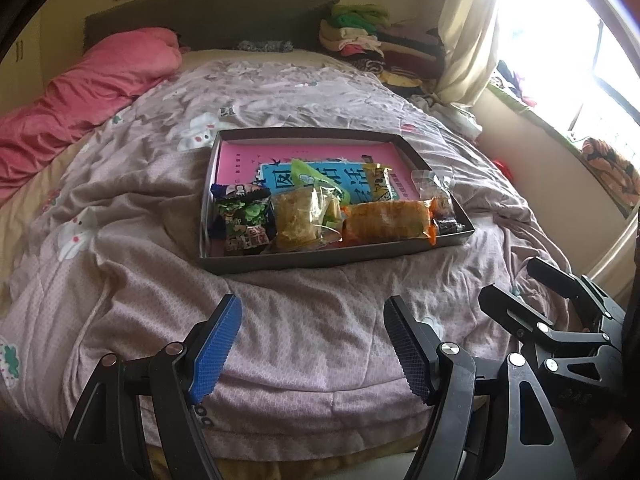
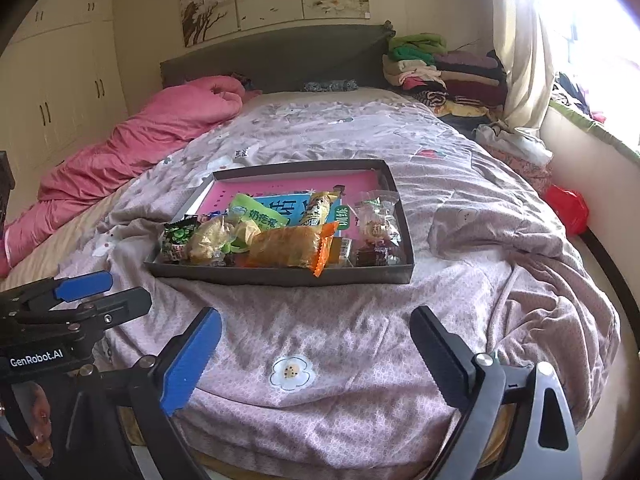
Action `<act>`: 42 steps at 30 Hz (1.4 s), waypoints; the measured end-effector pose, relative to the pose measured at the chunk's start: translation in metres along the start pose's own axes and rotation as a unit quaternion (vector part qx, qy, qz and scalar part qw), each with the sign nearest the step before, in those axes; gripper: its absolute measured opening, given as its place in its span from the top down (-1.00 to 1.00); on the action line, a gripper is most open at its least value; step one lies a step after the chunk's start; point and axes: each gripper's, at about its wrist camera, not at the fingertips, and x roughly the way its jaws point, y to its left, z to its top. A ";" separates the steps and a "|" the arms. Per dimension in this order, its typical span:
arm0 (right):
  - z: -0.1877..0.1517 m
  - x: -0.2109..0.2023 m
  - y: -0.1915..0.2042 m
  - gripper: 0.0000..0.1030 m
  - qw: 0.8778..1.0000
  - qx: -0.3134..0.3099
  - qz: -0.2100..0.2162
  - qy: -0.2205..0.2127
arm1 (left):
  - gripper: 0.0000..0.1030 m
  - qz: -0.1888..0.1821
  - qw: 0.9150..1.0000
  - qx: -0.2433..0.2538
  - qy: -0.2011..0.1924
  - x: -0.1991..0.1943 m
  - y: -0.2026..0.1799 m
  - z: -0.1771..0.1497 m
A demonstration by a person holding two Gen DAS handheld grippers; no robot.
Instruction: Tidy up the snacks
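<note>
A shallow dark tray (image 1: 320, 262) lies on the bed's quilt, and a pink book lines its floor. Several snacks are heaped at its near end: a green packet (image 1: 242, 220), a clear bag of yellow pieces (image 1: 298, 220), an orange packet (image 1: 386, 220) and a small clear bag (image 1: 434, 184). My left gripper (image 1: 313, 304) hovers open over the quilt, short of the tray, with nothing between its fingers. Beside it on the right, my right gripper (image 1: 516, 280) is open too. The right wrist view shows the tray (image 2: 280, 276), the orange packet (image 2: 292, 246), the right gripper (image 2: 316, 316) wide open and empty, and the left gripper (image 2: 130, 288).
A rumpled pink duvet (image 2: 132, 148) lies along the bed's left side. Folded clothes (image 2: 440, 68) are stacked at the headboard's right. A curtain (image 2: 520, 60) and a window ledge run along the right wall. A red bag (image 2: 568, 208) sits on the floor beside the bed.
</note>
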 end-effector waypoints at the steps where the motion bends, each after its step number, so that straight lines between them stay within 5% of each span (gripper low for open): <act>1: 0.000 0.000 0.000 -0.86 1.000 0.000 0.002 0.001 | -0.46 0.000 1.000 0.000 0.000 0.001 0.000 -0.001; 42: -0.006 0.008 0.004 -0.89 1.000 -0.003 0.008 0.018 | -0.46 0.004 1.000 0.000 0.006 0.004 0.003 0.000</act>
